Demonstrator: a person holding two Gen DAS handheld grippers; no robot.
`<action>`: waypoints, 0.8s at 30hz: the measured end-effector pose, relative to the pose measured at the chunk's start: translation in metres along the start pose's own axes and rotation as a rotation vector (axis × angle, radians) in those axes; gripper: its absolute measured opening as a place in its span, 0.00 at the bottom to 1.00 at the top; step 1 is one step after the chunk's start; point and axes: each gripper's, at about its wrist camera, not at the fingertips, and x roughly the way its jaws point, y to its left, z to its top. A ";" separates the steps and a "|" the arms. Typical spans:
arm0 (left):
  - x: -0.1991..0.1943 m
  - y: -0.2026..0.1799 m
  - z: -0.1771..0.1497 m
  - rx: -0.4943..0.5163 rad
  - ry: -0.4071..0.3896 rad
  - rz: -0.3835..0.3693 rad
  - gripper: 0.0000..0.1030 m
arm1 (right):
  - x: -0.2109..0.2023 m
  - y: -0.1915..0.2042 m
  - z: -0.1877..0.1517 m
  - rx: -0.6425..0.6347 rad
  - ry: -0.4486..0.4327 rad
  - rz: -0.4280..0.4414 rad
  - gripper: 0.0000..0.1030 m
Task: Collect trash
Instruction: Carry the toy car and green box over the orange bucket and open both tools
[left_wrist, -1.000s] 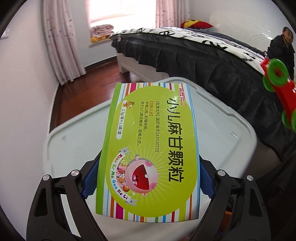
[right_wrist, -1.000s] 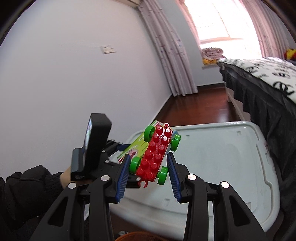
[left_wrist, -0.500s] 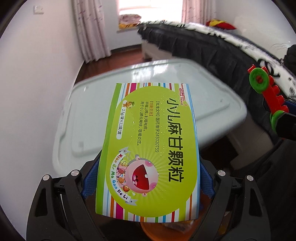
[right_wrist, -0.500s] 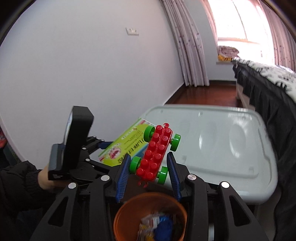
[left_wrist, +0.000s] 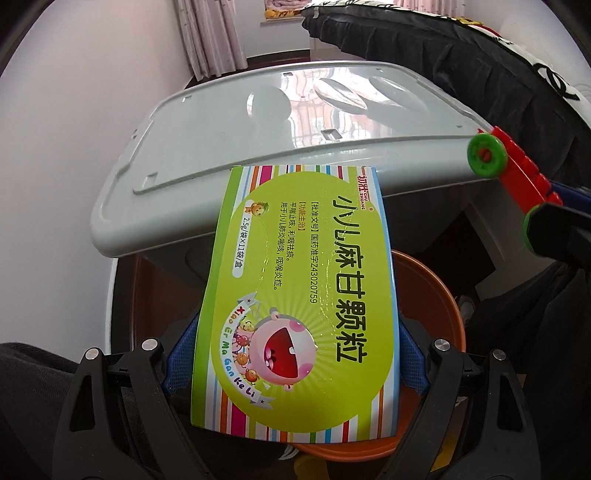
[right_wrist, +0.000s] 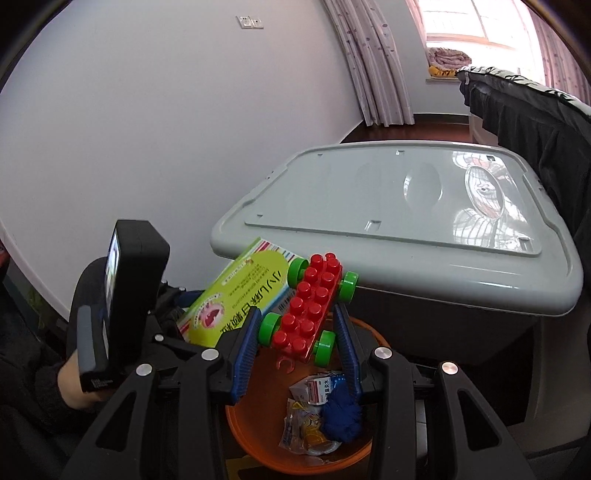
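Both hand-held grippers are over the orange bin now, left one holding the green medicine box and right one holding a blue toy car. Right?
Not quite: the toy car in the right hand-held gripper is red with green wheels, not blue, as the right wrist view shows. The rest holds: the left hand-held gripper holds the green medicine box, both over the orange bin.

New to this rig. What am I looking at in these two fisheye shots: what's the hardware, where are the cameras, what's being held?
There is no robot here: a person holds a two-finger gripper in each hand, and each one carries a fisheye camera looking forward along its fingers.

The left wrist view shows the left gripper shut on a green medicine box. The right wrist view shows the right gripper shut on a red toy block car with green wheels; the left gripper and its box appear at its left.

Both items hang over an orange bin that already holds wrappers, a small carton and something blue. Behind it stands a grey lidded storage box beside a bed.
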 end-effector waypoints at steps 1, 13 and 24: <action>0.000 0.000 0.001 0.005 0.000 -0.002 0.82 | 0.000 0.001 -0.001 0.001 0.002 0.001 0.39; 0.001 -0.002 -0.001 0.013 0.002 -0.002 0.82 | -0.001 0.002 -0.003 -0.011 0.006 0.006 0.39; 0.001 -0.003 -0.002 0.016 0.003 0.001 0.82 | -0.001 0.002 -0.003 -0.011 0.001 0.010 0.39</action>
